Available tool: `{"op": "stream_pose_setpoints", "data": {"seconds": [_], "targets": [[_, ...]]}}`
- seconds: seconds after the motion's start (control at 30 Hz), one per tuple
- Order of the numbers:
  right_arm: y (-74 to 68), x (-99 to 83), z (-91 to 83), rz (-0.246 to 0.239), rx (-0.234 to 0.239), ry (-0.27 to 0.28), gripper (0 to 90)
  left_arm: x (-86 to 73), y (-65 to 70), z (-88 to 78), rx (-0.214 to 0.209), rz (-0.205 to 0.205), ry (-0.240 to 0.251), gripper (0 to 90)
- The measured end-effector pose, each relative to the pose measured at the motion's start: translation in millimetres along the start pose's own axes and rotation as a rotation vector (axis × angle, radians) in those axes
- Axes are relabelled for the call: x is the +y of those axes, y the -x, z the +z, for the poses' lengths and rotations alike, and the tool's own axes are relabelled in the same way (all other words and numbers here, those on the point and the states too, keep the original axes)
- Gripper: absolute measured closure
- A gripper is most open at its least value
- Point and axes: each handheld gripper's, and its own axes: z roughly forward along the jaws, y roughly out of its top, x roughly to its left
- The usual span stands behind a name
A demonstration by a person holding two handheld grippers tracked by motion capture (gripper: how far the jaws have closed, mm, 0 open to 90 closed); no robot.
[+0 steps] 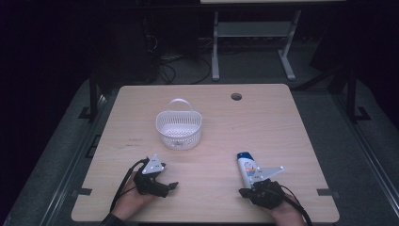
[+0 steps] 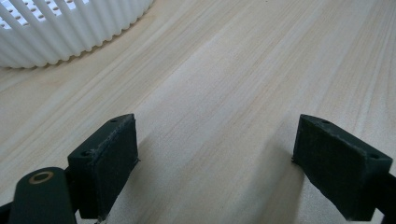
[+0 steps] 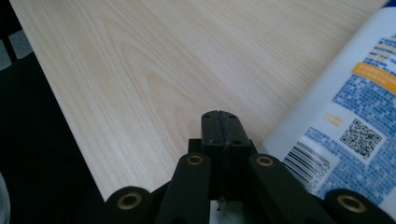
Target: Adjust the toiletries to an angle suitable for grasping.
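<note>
So far nothing placed: bottle [image 1: 246, 168] lies on bench [image 1: 282, 127] just beside right gripper [image 3: 220, 122], jaws together, empty. Left gripper [image 2: 215, 163] jaws apart, basket [image 1: 179, 126] ahead, empty. Grasp and transfer remain.

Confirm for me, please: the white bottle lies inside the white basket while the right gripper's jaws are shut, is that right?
Not quite. The high view shows the white bottle lying on the table beside the right gripper, apart from the white basket. The jaws are indeed shut.
</note>
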Motion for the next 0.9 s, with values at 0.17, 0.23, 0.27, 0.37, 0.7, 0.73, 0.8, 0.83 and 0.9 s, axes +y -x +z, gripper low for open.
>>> {"op": "stream_pose_setpoints", "data": {"seconds": [0.17,0.23,0.27,0.37,0.7,0.73,0.8,0.83,0.9], "targets": [[2.8,-4.7,-4.0,0.007,-0.009,-0.003,89.4,0.0,0.0,0.0,0.000,0.000,0.000,12.9],[4.0,-6.4,-5.5,0.008,-0.015,-0.002,89.4,0.0,0.0,0.0,0.000,0.000,0.000,12.9],[4.5,-7.3,-6.6,0.011,-0.018,-0.006,89.4,0.0,0.0,0.0,0.000,0.000,0.000,12.9],[7.0,-10.2,-9.0,0.013,-0.026,-0.004,89.4,0.0,0.0,0.0,0.000,0.000,0.000,12.9],[13.5,-20.0,-16.2,0.034,-0.055,-0.010,89.4,0.0,0.0,0.0,0.000,0.000,0.000,12.9],[14.4,-20.9,-16.9,0.036,-0.059,-0.013,89.4,0.0,0.0,0.0,0.000,0.000,0.000,12.9],[16.1,-22.6,-18.2,0.040,-0.064,-0.013,89.4,0.0,-0.1,-0.1,0.000,0.001,-0.001,12.9],[16.5,-23.3,-19.1,0.045,-0.067,-0.017,89.4,0.0,0.0,0.0,0.000,0.000,0.000,12.9],[18.1,-24.9,-20.5,0.047,-0.072,-0.018,89.4,0.0,0.0,0.0,0.000,0.000,0.000,12.9]]}}
